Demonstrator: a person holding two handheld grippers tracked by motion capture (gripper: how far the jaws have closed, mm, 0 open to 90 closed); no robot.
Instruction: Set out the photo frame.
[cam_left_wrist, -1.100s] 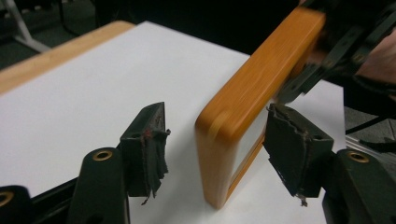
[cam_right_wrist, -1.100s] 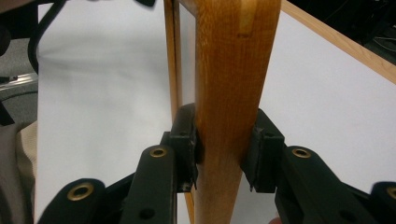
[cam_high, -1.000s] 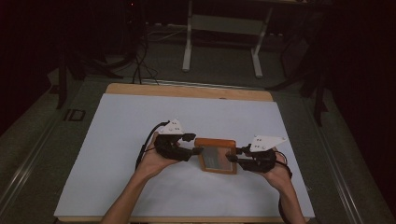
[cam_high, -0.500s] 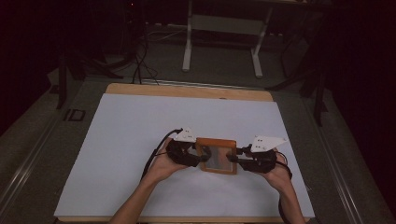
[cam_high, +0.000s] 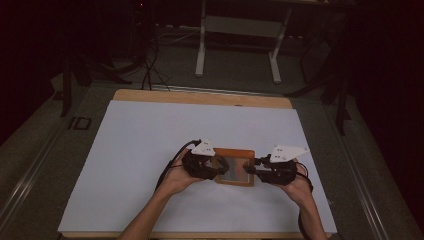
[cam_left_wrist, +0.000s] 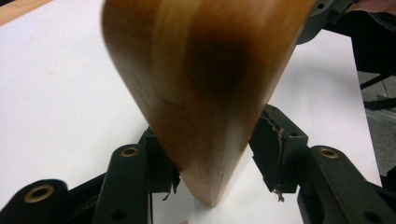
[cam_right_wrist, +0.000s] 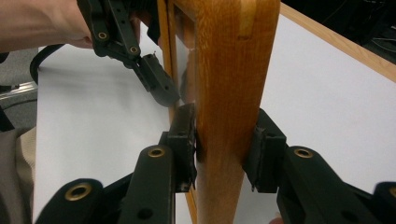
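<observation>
Both forearms are extended low over the white table (cam_high: 150, 140), hands facing inward. A wooden frame (cam_high: 235, 166) is held between them near the table's front. The right gripper (cam_right_wrist: 219, 149) is clamped on its edge. The left gripper (cam_left_wrist: 212, 149) is spread around the opposite edge, one pad (cam_left_wrist: 275, 154) apart.

The white counter (cam_high: 150, 150) lies bare on all sides of the wooden frame (cam_high: 235, 167). The frame itself stands between the left tool (cam_high: 216, 166) and right tool (cam_high: 251, 171), blocking any straight pass between them.
</observation>
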